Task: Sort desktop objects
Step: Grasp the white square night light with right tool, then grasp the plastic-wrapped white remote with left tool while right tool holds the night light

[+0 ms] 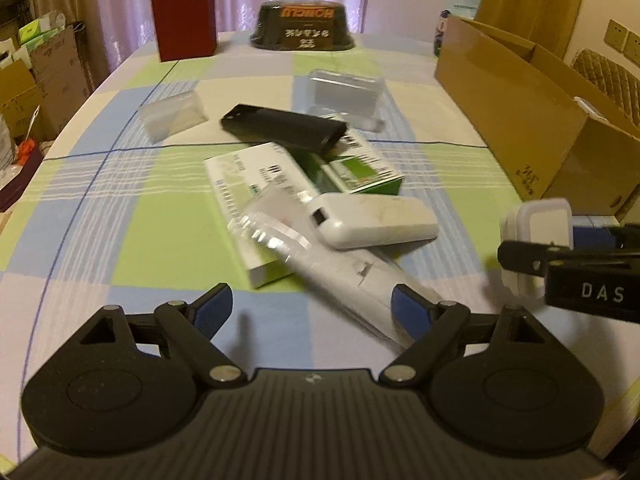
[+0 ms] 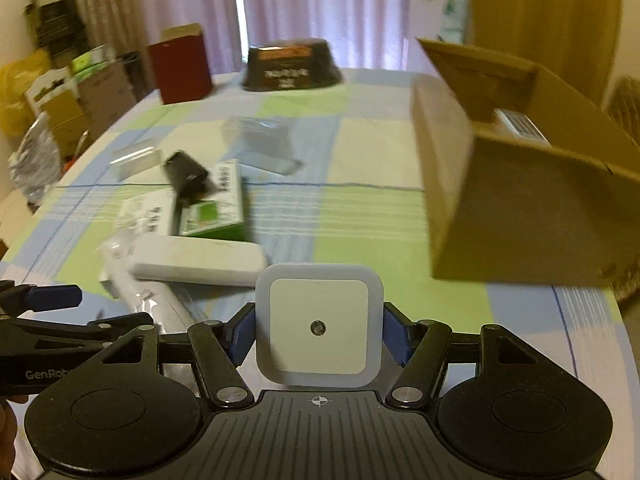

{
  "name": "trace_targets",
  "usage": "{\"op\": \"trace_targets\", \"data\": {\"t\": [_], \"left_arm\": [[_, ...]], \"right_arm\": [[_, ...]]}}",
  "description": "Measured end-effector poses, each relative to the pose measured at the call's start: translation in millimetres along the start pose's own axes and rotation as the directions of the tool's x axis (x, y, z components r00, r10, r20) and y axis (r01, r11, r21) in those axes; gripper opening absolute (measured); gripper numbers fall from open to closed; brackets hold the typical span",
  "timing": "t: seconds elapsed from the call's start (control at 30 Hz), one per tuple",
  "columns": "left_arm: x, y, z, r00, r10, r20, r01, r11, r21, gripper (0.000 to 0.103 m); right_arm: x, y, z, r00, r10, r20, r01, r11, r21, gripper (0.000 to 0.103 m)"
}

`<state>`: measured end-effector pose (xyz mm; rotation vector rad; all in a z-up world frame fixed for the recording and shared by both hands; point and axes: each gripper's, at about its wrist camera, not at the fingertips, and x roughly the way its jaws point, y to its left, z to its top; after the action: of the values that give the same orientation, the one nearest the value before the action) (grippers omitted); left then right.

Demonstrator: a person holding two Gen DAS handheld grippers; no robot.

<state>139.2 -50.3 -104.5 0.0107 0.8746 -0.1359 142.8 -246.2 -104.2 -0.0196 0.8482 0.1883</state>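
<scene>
Standing on a worktop [image 2: 372, 216] draped in green, blue and cream checked cloth: an open brown cardboard box [image 2: 520, 184], ahead and to the right of the right gripper [image 2: 319, 330]. Clamping a white, rounded-square plastic night light [image 2: 319, 330] between blue-padded jaws, flat face toward the camera, clear of the cloth. Hovering with jaws wide apart: left gripper [image 1: 312, 307], facing the central pile. Lying nearest to it: a glossy white oblong power bank [image 1: 376, 220], long axis roughly crosswise; beyond it, a matte black slim bar [image 1: 284, 130].
</scene>
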Motion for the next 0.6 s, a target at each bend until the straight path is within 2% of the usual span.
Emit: {"op": "trace_targets", "data": {"t": [0.17,0.37,0.6], "left_arm": [[-6.5,-11.3,2.9,1.0,-0.018,0.013,0.018,0.999,-0.035,0.083],[8.7,-20.6,4.3,0.999,-0.036,-0.03,0.035,0.998,-0.052,0.083],[33.4,-31.9,12.0,0.999,0.015,-0.052,-0.02,0.997,-0.08,0.084]], "right_arm": [[-0.8,-11.0,-0.9,1.0,0.0,-0.005,0.0,1.0,0.025,0.064],[-0.6,-20.7,-1.9,1.0,0.006,-0.011,-0.005,0.999,0.054,0.064],[-0.3,-23.2,-1.8,1.0,0.005,-0.009,-0.004,0.999,0.054,0.064]]}}
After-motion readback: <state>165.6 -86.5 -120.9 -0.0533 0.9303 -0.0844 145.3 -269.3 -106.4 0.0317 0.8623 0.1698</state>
